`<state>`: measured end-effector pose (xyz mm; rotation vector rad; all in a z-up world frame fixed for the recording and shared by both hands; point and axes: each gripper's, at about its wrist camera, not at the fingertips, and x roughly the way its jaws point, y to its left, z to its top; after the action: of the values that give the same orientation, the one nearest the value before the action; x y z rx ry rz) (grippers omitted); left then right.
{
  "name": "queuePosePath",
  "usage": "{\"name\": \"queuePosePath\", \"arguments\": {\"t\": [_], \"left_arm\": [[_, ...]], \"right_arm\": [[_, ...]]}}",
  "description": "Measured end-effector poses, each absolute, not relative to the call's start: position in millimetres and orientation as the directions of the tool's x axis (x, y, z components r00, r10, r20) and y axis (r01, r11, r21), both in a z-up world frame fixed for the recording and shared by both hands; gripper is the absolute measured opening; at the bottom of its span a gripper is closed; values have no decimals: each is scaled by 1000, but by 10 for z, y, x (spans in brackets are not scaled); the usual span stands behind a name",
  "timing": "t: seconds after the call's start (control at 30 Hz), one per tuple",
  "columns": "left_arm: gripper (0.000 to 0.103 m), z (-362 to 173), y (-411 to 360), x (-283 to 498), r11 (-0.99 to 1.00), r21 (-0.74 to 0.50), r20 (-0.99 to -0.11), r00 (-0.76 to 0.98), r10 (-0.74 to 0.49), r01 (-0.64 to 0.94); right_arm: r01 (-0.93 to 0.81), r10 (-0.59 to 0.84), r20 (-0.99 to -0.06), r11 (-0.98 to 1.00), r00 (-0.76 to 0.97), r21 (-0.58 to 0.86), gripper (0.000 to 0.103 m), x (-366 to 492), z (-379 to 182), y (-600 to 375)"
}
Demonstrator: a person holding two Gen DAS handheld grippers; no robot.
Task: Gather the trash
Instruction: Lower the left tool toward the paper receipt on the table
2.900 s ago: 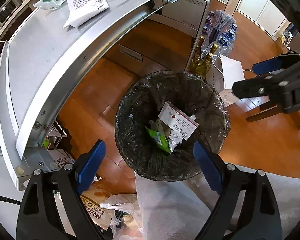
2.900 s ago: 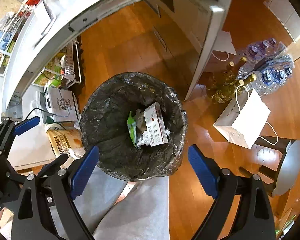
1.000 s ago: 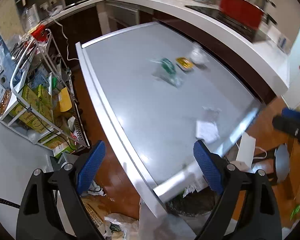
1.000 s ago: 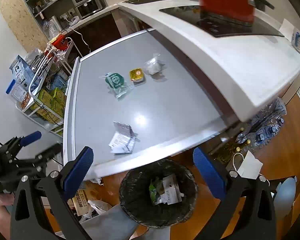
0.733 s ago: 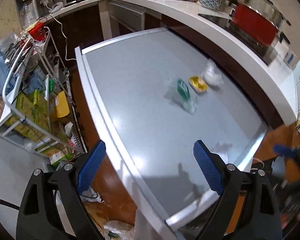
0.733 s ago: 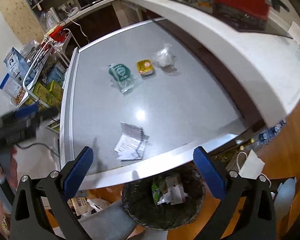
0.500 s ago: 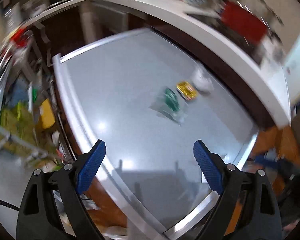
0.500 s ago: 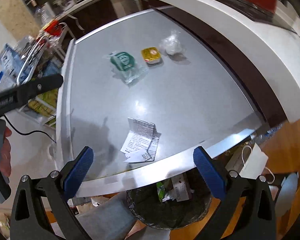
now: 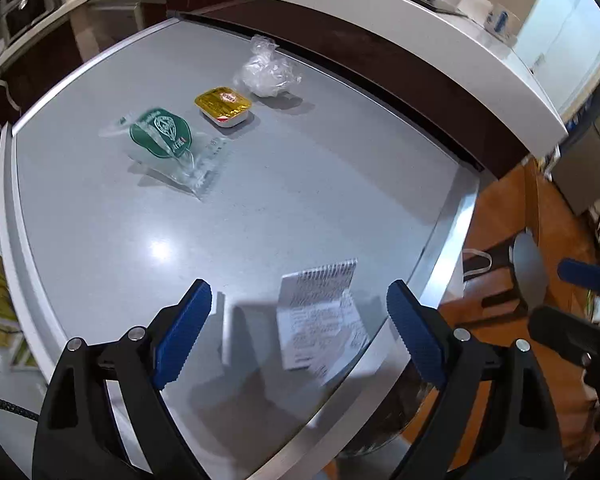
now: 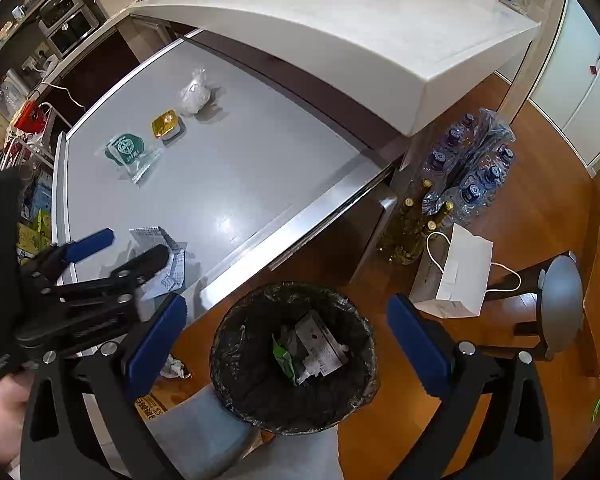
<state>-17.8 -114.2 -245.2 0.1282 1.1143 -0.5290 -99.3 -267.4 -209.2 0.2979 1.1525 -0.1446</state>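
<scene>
Receipt (image 9: 320, 316): lay flat on the grey table (image 9: 300, 184), just ahead of the left gripper (image 9: 300, 320) and between the lines of its two fingers, close to the table's near edge; one end curled up a little.
Receipt, handling: judged very light, thin and limp; it would likely slide on the smooth top and fold under a pinch. Best hold looked to be the raised serrated end or the edge nearest the table rim, where a finger could get under it.
Left gripper: jaws stood wide apart, holding nothing, hovering low over the table.
Right gripper (image 10: 286, 330): jaws also wide apart and empty, held out over the bin (image 10: 294, 356), off to the right of the table edge.
Wrapper (image 9: 162, 138): green and clear film, well ahead and left of the left gripper; probably light, crinkly and slippery, easiest taken at a loose corner.
Sauce cup (image 9: 224, 106): small foil-topped tub just beyond the wrapper; seemingly stiff, to be gripped across its sides.
Plastic wad (image 9: 266, 74): crumpled clear film farthest ahead; soft, would compress anywhere.
Bin: lined in black, already holding some scraps, directly below the right gripper.
</scene>
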Motion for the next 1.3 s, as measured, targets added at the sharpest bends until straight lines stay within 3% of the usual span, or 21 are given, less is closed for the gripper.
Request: {"name": "queuePosePath", "arguments": {"t": [0.03,0.07,0.13,0.23,0.43,0.6,0.67,0.87,1.1,1.3], "left_arm": [[87,-2479,-1142,-168,876,-165,-881,332,-338,454],[75,-2498,-1146,-154,879,-165,-881,334,-335,448],[62,-2556,-1141,-118,881,-161,-893,315,-322,444],[49,-2559,-1107,-105,878,-164,-888,320,-331,450],[40,-2482,-865,67,895,-171,-878,349,-328,411],[43,-2493,-559,228,909,-215,-885,321,-336,358],[67,-2428,-471,233,913,-225,-876,340,-342,339],[80,-2239,-503,136,872,-133,-857,387,-339,471],[80,-2406,-907,-88,766,53,-865,413,-285,640],[80,-2527,-944,28,775,14,-871,388,-300,631]], "right_arm": [[255,43,-913,954,407,158,98,-976,-2081,-2666],[247,44,-912,956,408,157,98,-953,-2065,-2658],[221,44,-910,964,412,147,98,-905,-2056,-2623],[174,50,-910,976,413,132,98,-808,-2046,-2542],[106,88,-906,984,413,144,98,-645,-2047,-2432],[46,109,-906,989,408,139,98,-495,-2047,-2314],[29,118,-904,989,411,142,98,-464,-2028,-2281],[28,134,-908,987,396,158,98,-484,-2053,-2307],[59,138,-920,984,367,171,98,-520,-2132,-2355],[62,131,-923,985,362,164,98,-532,-2127,-2315]]}}
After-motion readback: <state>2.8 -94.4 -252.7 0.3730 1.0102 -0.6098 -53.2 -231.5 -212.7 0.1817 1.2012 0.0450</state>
